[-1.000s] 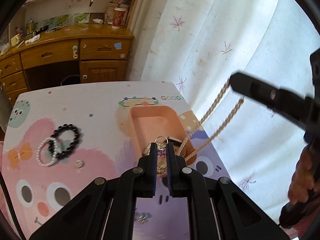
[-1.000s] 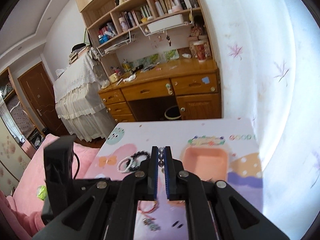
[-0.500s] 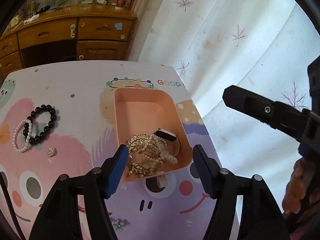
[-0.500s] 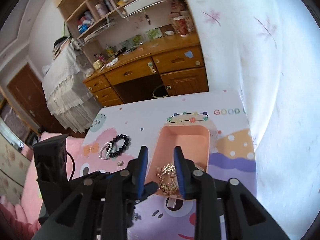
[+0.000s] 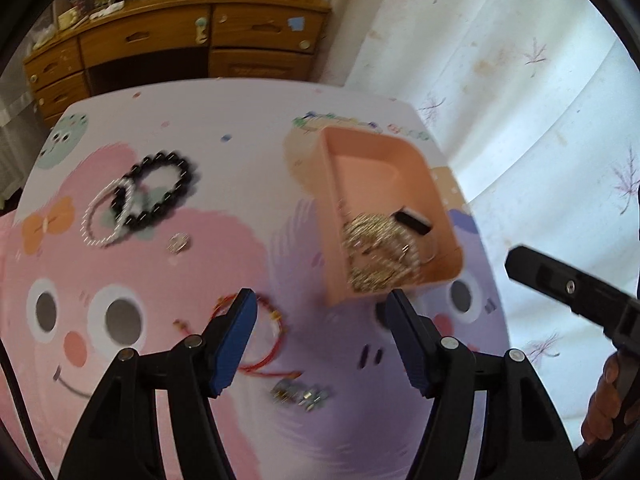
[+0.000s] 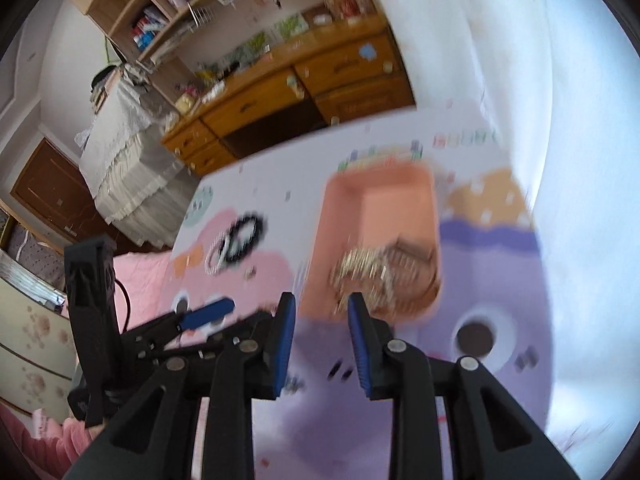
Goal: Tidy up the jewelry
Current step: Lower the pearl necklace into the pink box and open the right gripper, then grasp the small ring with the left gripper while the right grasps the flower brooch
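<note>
Both grippers hang above the bench [image 5: 248, 120] with nothing between their jaws. The left gripper [image 5: 320, 336] has its jaws spread wide and sits over the near part of the cartoon-printed surface, which looks like a position for reaching whatever loose piece comes next. The right gripper [image 6: 320, 340] has its jaws parted more narrowly and points at the near end of the pink tray [image 5: 436, 200].

The tray stands toward the far right of the bench, beside the curtain [image 5: 520, 80]. Its near end holds a heap of gold chain [image 5: 376, 252] with a small black and white piece [image 5: 414, 220] touching it; the far end is bare.

The rest of the jewelry lies outside it: a black bead bracelet [image 5: 160, 188] overlapping a pearl bracelet [image 5: 106, 216] on the left, a small round piece [image 5: 178, 243] near them, a red cord bracelet [image 5: 268, 332] just under the left jaws, and small studs [image 5: 300, 394] closer in. By my reckoning the sorting is partly done.
</note>
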`<action>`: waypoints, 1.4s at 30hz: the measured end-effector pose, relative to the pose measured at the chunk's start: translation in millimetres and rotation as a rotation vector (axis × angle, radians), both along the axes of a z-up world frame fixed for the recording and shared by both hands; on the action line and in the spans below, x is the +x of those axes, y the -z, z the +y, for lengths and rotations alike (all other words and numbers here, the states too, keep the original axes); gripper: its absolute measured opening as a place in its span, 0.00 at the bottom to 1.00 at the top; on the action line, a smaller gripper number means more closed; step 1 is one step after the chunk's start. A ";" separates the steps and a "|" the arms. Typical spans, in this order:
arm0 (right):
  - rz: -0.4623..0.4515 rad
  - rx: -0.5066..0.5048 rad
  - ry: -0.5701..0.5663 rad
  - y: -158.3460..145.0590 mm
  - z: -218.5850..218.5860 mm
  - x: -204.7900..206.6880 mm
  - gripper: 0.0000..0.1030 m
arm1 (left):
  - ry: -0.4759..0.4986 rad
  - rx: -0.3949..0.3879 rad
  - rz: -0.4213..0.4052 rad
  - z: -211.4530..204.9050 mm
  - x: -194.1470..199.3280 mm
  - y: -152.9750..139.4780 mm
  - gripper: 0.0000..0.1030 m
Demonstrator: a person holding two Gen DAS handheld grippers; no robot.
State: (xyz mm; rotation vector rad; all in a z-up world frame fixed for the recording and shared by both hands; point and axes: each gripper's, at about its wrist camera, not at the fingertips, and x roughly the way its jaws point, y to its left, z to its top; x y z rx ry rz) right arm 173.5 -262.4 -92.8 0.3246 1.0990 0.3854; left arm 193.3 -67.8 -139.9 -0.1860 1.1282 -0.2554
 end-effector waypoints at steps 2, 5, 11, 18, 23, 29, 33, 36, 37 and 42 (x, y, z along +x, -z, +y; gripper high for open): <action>0.051 0.000 -0.011 12.4 8.4 -8.6 0.26 | -0.003 0.030 0.018 9.0 -10.0 5.3 0.63; 0.102 -0.026 -0.036 28.8 21.7 -20.8 0.26 | 0.002 0.083 0.031 19.1 -26.1 12.2 0.63; 0.099 -0.190 -0.126 54.2 53.4 -47.2 0.26 | 0.000 0.152 0.073 37.0 -55.3 28.8 0.63; 0.013 -0.332 -0.282 73.7 85.5 -72.3 0.26 | 0.031 0.216 0.052 49.5 -69.0 40.3 0.63; -0.102 -0.388 -0.339 78.0 97.1 -82.5 0.26 | 0.070 0.280 0.022 58.8 -70.5 53.0 0.63; -0.168 -0.382 -0.378 80.3 108.2 -82.8 0.26 | 0.053 0.260 -0.015 73.0 -62.5 64.1 0.63; -0.165 -0.395 -0.408 86.6 116.9 -80.3 0.26 | 0.042 0.247 -0.036 79.0 -54.2 70.3 0.63; -0.162 -0.401 -0.425 90.7 122.2 -80.6 0.26 | 0.034 0.239 -0.040 81.8 -49.2 74.5 0.55; -0.159 -0.404 -0.430 91.9 123.5 -80.3 0.26 | 0.036 0.241 -0.048 82.1 -48.4 74.3 0.53; -0.144 -0.408 -0.429 97.0 127.4 -76.8 0.26 | 0.057 0.243 -0.077 80.8 -44.6 75.0 0.41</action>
